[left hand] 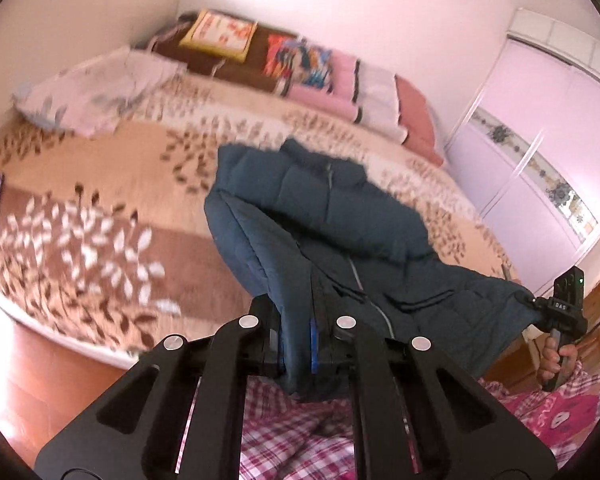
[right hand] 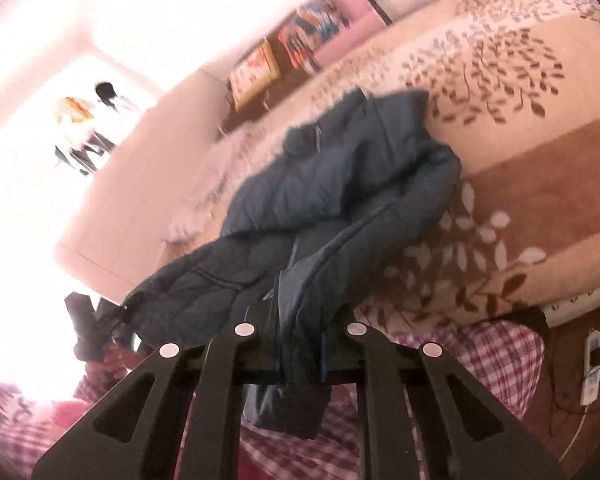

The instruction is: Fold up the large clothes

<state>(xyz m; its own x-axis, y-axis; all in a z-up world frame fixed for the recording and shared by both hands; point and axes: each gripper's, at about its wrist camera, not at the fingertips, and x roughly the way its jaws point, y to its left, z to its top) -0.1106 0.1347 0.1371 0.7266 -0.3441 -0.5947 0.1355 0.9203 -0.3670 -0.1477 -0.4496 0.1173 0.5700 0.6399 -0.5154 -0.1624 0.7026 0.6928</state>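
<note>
Mostly my view is blurry, and the bottom of the one blue jacket (left hand: 320, 216) is hidden behind my fingers. My left gripper (left hand: 300, 344) is squeezed shut on one edge of it, my right gripper (right hand: 300, 344) on another, so it hangs between them over the bed (left hand: 112, 168). Only the left view shows the white wardrobe (left hand: 540, 128). Only the right view shows the bright window (right hand: 40, 128).

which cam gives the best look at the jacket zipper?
Left wrist. The dark blue jacket faces this camera and its zipper runs visibly down the front, with moderate blur. In the right wrist view the jacket is bunched and more blurred, so the zipper is hard to trace.
</note>
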